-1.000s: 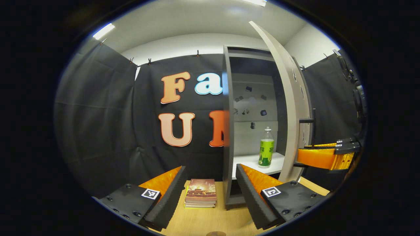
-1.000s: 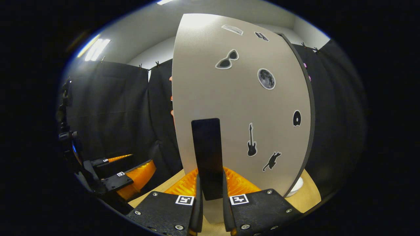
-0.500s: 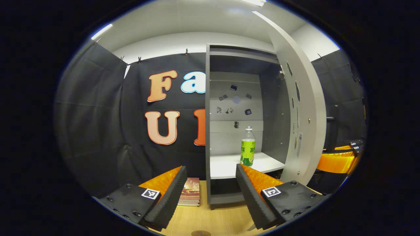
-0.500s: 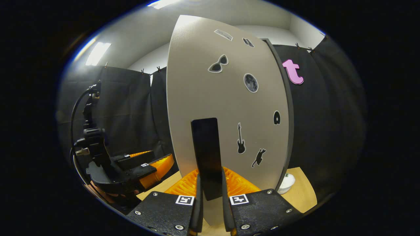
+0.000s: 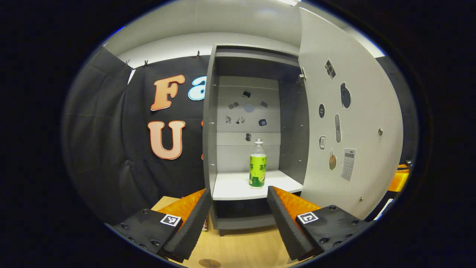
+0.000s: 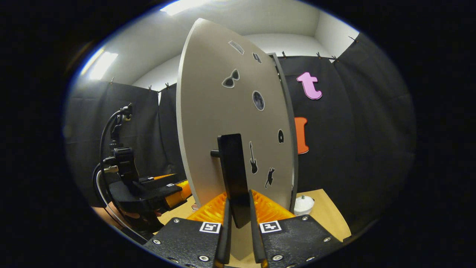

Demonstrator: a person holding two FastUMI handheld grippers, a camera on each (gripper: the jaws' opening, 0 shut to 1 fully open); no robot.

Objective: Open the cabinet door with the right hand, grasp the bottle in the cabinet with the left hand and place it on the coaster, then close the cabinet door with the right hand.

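Grey cabinet door [image 5: 349, 123] has swung wider over the last second | right hand-held gripper [image 6: 240, 238] clenched on door handle [image 6: 232, 175] | bottle [image 5: 257, 163] upright on shelf [image 5: 238, 188], now fully exposed | left hand-held gripper [image 5: 236, 219] released, apart from bottle | disc at worktop [image 5: 241, 249] edge possibly the coaster [image 5: 209, 263].

Wooden table [image 5: 241, 249], a small white object [image 6: 304, 204] on it, black cloth wall [image 5: 100, 141] behind.
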